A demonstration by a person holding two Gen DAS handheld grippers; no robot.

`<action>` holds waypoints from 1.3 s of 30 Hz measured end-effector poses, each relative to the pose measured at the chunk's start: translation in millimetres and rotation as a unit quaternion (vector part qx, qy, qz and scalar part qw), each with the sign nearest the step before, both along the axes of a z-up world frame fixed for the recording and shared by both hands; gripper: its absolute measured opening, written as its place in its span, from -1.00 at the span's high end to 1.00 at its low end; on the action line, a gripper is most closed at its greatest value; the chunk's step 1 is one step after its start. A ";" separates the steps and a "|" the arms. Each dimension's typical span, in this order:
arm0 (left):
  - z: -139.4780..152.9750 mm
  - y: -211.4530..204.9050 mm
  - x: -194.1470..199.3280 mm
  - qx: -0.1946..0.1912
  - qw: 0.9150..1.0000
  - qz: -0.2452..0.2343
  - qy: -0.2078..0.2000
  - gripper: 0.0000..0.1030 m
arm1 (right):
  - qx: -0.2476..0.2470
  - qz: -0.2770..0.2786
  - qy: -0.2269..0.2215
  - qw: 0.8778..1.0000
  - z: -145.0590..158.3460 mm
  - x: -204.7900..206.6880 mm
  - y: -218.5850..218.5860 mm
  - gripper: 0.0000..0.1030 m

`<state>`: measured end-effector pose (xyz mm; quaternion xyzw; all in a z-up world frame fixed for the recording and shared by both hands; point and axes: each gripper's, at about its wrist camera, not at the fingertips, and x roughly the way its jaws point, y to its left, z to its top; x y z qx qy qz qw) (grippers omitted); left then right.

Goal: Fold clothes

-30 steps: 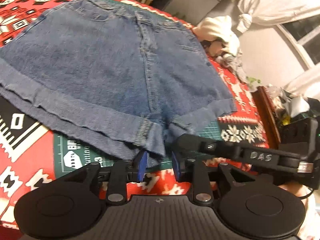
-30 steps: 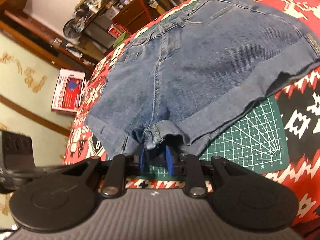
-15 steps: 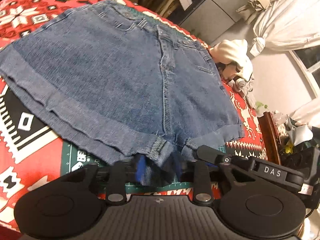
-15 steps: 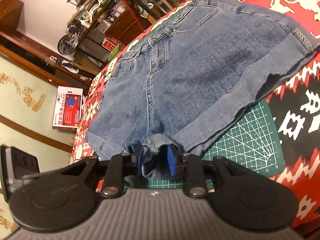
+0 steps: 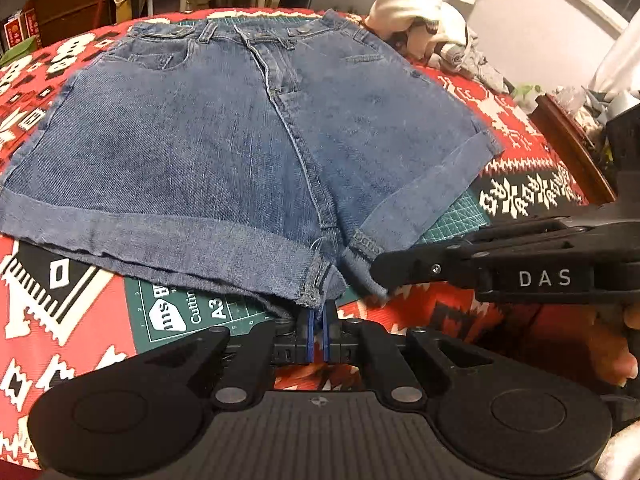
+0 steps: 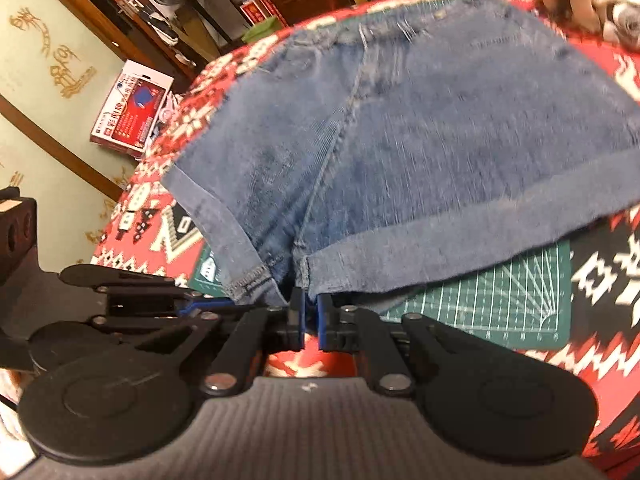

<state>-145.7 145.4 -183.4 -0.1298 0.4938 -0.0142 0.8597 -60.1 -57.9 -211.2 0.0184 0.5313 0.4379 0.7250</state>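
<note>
Blue denim shorts (image 5: 240,152) lie flat on a green cutting mat (image 5: 180,312), waistband at the far side, cuffed legs toward me. My left gripper (image 5: 317,320) is shut on the inner end of the left leg's cuff, beside the crotch seam. My right gripper (image 5: 380,276) comes in from the right and its tip meets the other leg's cuff. In the right wrist view the right gripper (image 6: 309,312) is shut on the shorts (image 6: 420,140) at the crotch hem, with the left gripper (image 6: 200,304) close beside it.
A red patterned cloth (image 5: 60,320) covers the table. A pile of pale clothes (image 5: 416,20) lies past the waistband at the back right. A hand (image 5: 612,352) holds the right tool. A printed box (image 6: 128,120) and shelves stand beyond the table's left side.
Both grippers have gone from open around the crotch hem to shut on it. Both views have swung to face the shorts squarely, and the right one is blurred by motion.
</note>
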 end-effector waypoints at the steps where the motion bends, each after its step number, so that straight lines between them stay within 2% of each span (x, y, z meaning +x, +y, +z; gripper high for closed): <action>1: -0.2 1.7 0.1 -0.006 1.000 0.000 0.002 0.92 | 0.000 -0.001 0.005 1.000 -1.9 0.4 -1.2 0.88; 6: 1.4 8.0 -5.3 -0.035 0.999 -0.006 0.008 0.93 | 0.010 -0.002 0.011 1.000 1.2 -1.8 -14.1 0.86; 13: 26.0 4.3 -21.4 -0.028 0.999 -0.013 -0.034 0.82 | 0.016 -0.053 0.003 0.998 11.5 8.0 -49.9 0.78; 15: 32.6 -1.1 -19.9 -0.019 0.999 -0.020 -0.043 0.81 | 0.010 -0.074 -0.017 0.997 19.8 15.5 -64.9 0.77; 19: 32.5 -18.9 -7.8 0.002 0.998 -0.048 -0.044 0.66 | -0.020 -0.126 -0.080 0.989 32.8 37.4 -92.0 0.74; 21: 26.8 -28.8 1.3 0.014 0.998 -0.060 -0.034 0.61 | -0.056 -0.153 -0.131 0.978 38.1 48.9 -105.4 0.69; 24: 18.1 -41.5 12.3 0.032 0.997 -0.072 -0.014 0.39 | -0.111 -0.183 -0.193 0.957 36.4 64.8 -123.0 0.64; 28: 11.6 -54.3 17.9 0.052 0.995 -0.088 -0.003 0.38 | -0.150 -0.197 -0.218 0.944 24.6 82.6 -139.5 0.64; 31: 7.6 -59.8 22.8 0.067 0.994 -0.089 0.001 0.38 | -0.169 -0.190 -0.231 0.939 12.7 91.8 -140.4 0.64; 34: 7.3 -57.9 28.1 0.074 0.994 -0.075 0.000 0.39 | -0.183 -0.174 -0.237 0.938 3.7 96.7 -136.1 0.64; 39: 10.1 -47.0 34.2 0.062 0.997 -0.040 -0.006 0.40 | -0.173 -0.167 -0.235 0.942 0.9 102.3 -132.2 0.65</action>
